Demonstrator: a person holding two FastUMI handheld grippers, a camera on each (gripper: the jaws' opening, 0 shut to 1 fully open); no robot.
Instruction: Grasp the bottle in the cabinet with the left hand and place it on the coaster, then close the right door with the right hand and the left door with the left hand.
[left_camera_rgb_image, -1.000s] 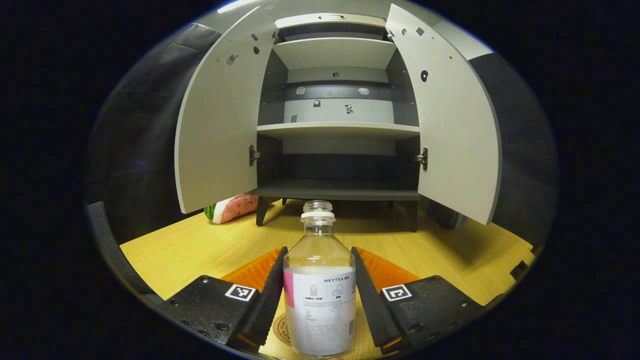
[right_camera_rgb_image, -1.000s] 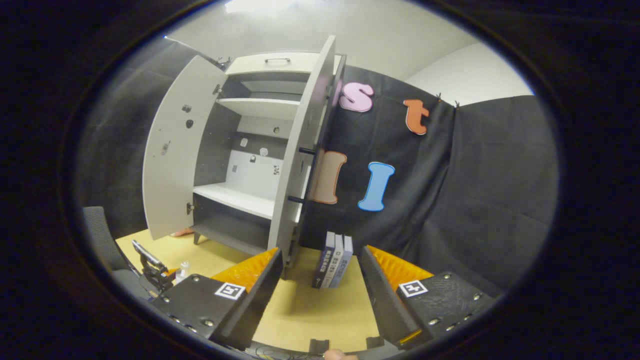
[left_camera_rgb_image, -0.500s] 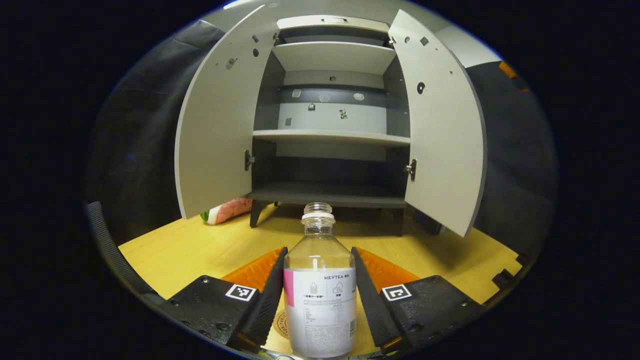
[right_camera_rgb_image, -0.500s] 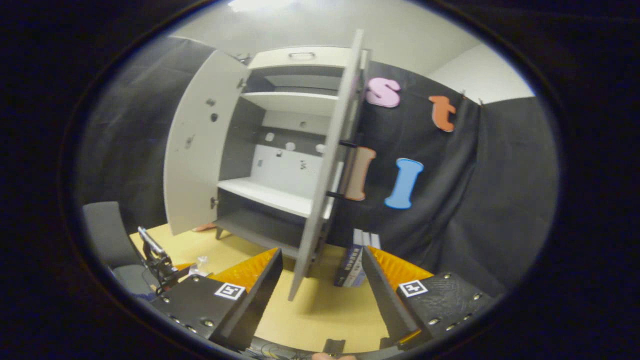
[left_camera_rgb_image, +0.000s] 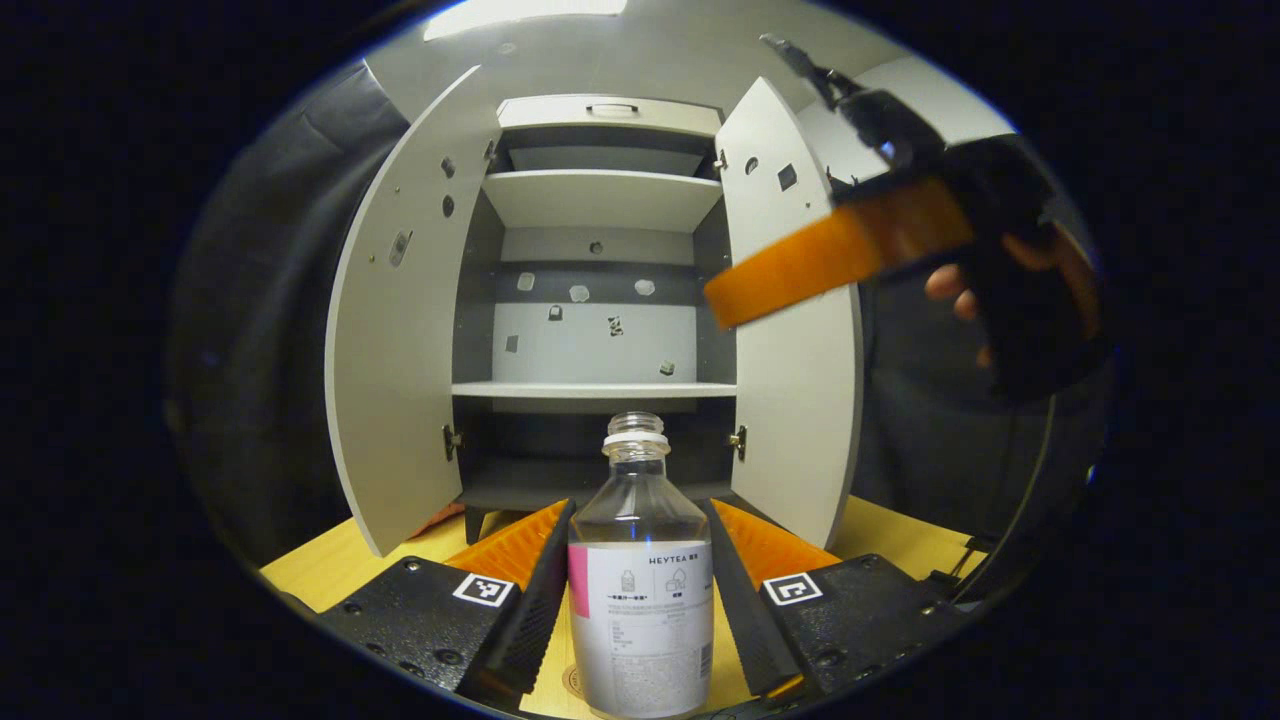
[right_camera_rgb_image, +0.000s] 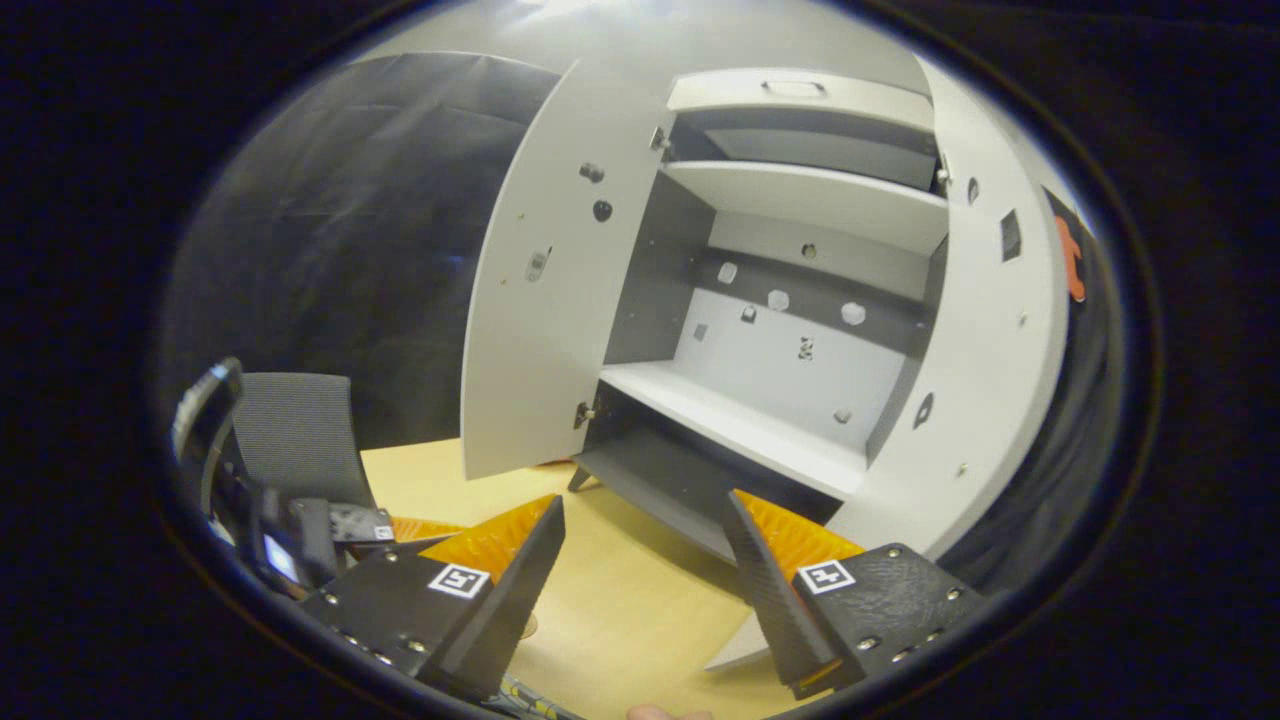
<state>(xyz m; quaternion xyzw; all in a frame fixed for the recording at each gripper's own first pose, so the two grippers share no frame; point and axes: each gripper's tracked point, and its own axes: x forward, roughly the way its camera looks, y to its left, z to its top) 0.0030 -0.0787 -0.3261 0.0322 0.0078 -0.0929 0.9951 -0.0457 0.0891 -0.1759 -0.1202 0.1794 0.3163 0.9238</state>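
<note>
1. Two doors on the pale grey two-door cabinet (left_camera_rgb_image: 598, 300) are open, and its shelves look bare. The bottle is out of it.
2. The clear plastic bottle with a white label (left_camera_rgb_image: 640, 590) stands upright between the jaws of the left gripper (left_camera_rgb_image: 640, 590). Its base sits over a round brown coaster (left_camera_rgb_image: 573, 682), of which an edge peeks out at the bottle's foot on the yellow wooden tabletop (left_camera_rgb_image: 320, 575).
3. Left jaws: narrow gap, both fingers right against the bottle's sides. I can't tell whether they're pressing or already slack. Judging by the bottle sitting level over the coaster, the placing looks done or nearly so, and the jaws are flanking it so it doesn't tip on release.
4. The right gripper (right_camera_rgb_image: 640, 585) has its jaws wide apart, holding nothing. In the left gripper view it's raised, blurred, in front of the right door's inner face, held by a hand (left_camera_rgb_image: 1010, 290).
5. Right door (right_camera_rgb_image: 985, 380) is just past the right finger in the right gripper view, its lower edge close by. My read: the gripper is set up to push the panel shut, and open jaws fit that, since a shove needs no grip.
6. Left door (left_camera_rgb_image: 400, 330) swung wide; it waits until the left gripper frees the bottle.
</note>
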